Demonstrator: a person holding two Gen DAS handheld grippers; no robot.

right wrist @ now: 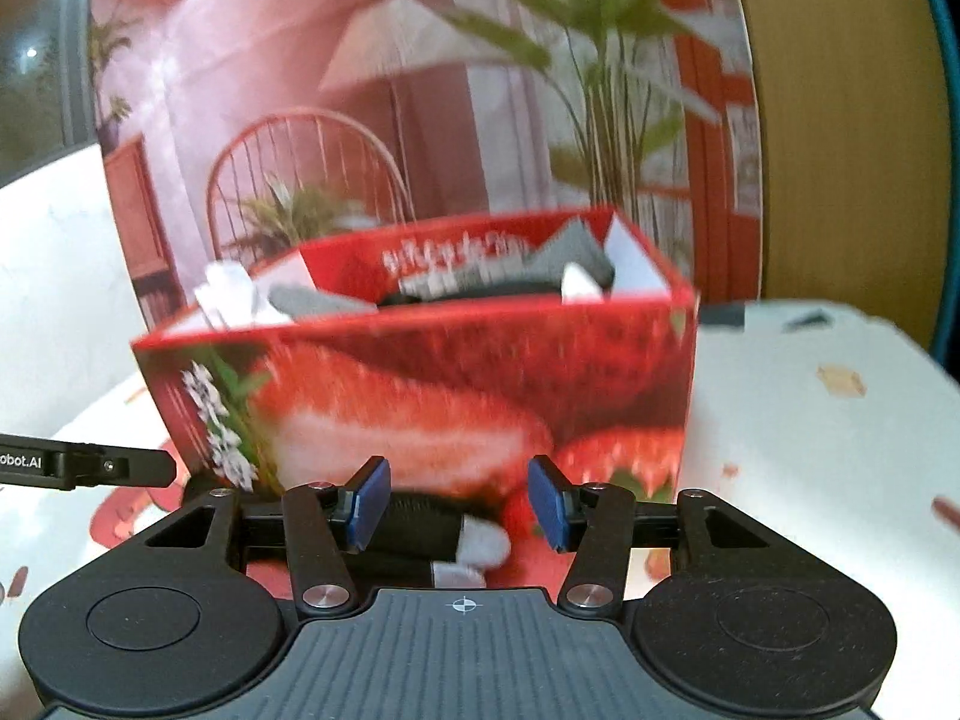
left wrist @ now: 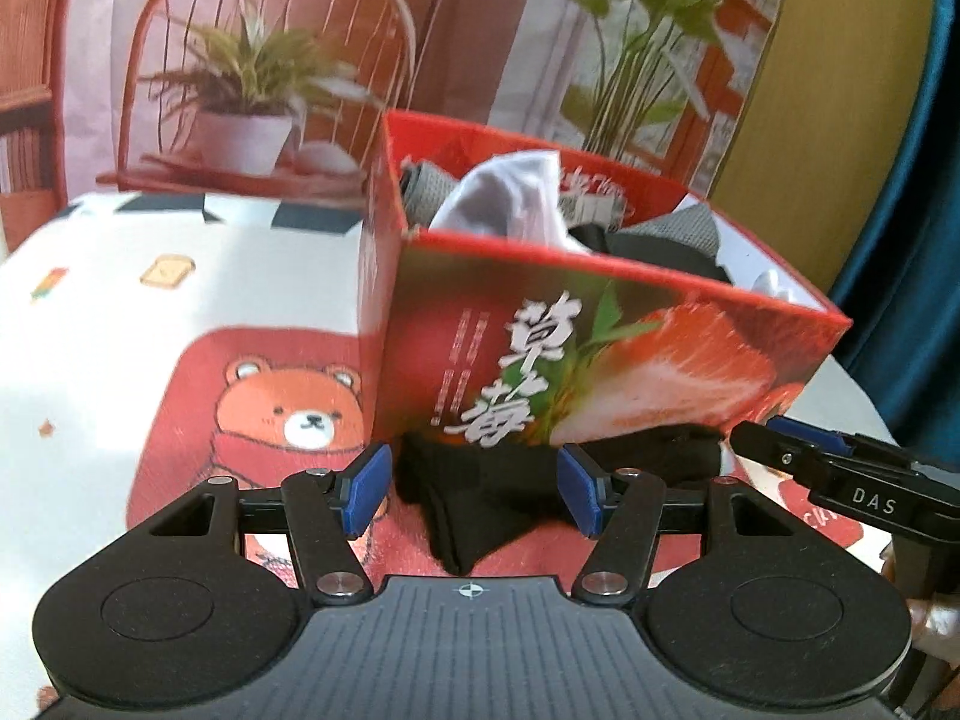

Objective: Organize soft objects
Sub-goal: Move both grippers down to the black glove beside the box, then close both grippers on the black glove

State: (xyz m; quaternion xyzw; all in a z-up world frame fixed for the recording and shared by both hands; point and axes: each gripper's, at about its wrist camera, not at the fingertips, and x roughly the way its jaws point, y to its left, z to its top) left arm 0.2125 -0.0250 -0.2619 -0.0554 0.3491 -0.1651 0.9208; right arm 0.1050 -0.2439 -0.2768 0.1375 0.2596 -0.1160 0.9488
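Left wrist view: the left gripper (left wrist: 474, 483) hangs with its blue-padded jaws standing wide apart over a crumpled black sock (left wrist: 480, 498) that lies on the bear-printed tablecloth (left wrist: 180, 360), just in front of the red cardboard box printed with strawberries (left wrist: 600, 360). The pads do not press on the sock. The box is open at the top and holds soft things: a white sock (left wrist: 516, 204), grey knit pieces (left wrist: 690, 222) and black fabric (left wrist: 654, 252). The other tool, the right gripper (left wrist: 756, 438), reaches in from the right edge, its tip near the box's lower corner.

Right wrist view, which is blurred: the right gripper's jaws are partly apart, with a black sock with a white toe (right wrist: 444, 531) lying between them on the cloth, against the foot of the box; whether a pad touches it I cannot tell.
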